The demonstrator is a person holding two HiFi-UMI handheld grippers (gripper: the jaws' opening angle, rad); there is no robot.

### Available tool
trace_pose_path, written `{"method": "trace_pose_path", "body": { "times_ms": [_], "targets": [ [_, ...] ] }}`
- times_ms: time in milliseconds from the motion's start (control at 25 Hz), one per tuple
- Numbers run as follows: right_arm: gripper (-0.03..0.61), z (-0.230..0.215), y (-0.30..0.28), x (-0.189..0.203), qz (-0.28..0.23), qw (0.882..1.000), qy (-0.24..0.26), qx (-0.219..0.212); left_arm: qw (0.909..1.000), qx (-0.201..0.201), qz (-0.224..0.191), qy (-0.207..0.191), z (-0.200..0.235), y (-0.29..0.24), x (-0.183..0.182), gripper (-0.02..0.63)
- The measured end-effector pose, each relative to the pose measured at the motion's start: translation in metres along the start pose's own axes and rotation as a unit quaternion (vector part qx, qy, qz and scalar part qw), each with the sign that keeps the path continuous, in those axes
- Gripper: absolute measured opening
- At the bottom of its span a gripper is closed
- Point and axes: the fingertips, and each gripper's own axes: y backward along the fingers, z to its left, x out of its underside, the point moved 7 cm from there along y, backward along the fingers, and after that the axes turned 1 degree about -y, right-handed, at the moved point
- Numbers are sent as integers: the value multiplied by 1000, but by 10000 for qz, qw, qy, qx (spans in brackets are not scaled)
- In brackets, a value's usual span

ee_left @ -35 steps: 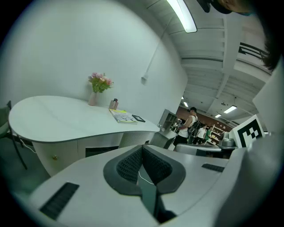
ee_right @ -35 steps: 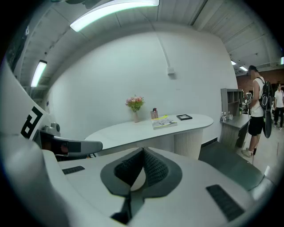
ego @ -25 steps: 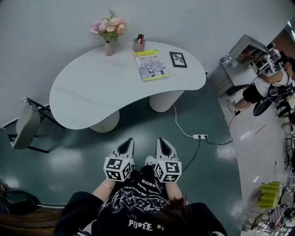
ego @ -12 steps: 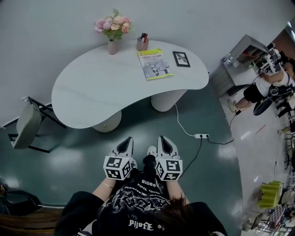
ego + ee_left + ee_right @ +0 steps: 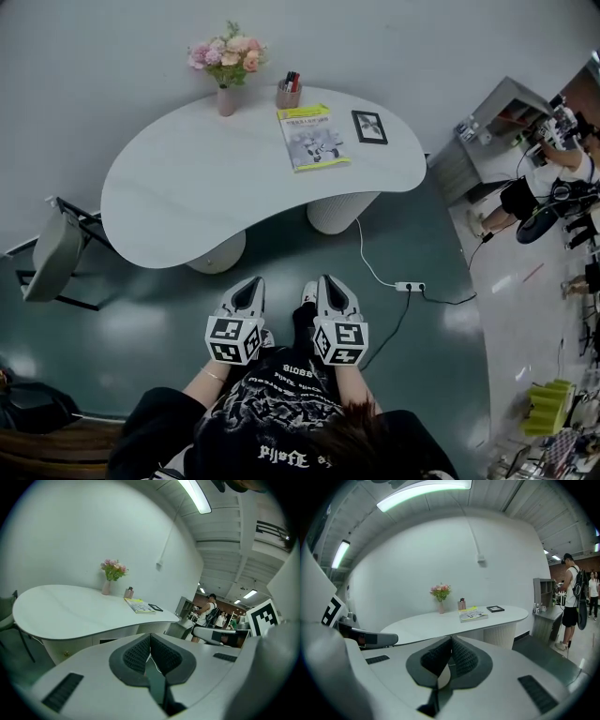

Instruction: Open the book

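Both tools are held low in front of the body, well short of the table (image 5: 178, 192). The left gripper (image 5: 251, 287) and right gripper (image 5: 330, 284) sit side by side, each with its jaws pressed together at the tips and nothing between them. This is probably a carry posture for the approach, with the task not begun. The book (image 5: 313, 137) lies closed, flat and cover up on the table's right lobe. A pen cup (image 5: 288, 94) sits near its far corner, a dark picture frame (image 5: 369, 127) just beside it and a flower vase (image 5: 225, 67) further left. Bare green floor separates the person from the table. A power strip (image 5: 407, 285) lies to the right and a chair (image 5: 52, 255) to the left, and neither seems to block a straight walk.
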Motion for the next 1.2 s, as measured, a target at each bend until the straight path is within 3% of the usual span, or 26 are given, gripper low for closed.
{"method": "trace_pose_path", "body": {
  "times_ms": [480,760,1000,1200],
  "targets": [
    [28,-70,-72,-35,114,9994,-23,-336,9995,-285,40,-163,-18,-82,-31,23],
    [28,-109,-113,-46,326,9982,-27,-496,9988,-431,232,-56,-21,-135,-44,23],
    [28,-144,-146,-67,377,9974,44,-615,9986,-465,232,-118,-31,-180,-67,23],
    [28,-170,-169,-86,354,9966,106,-741,9977,-641,207,49,-33,-208,-78,23]
  ]
}}
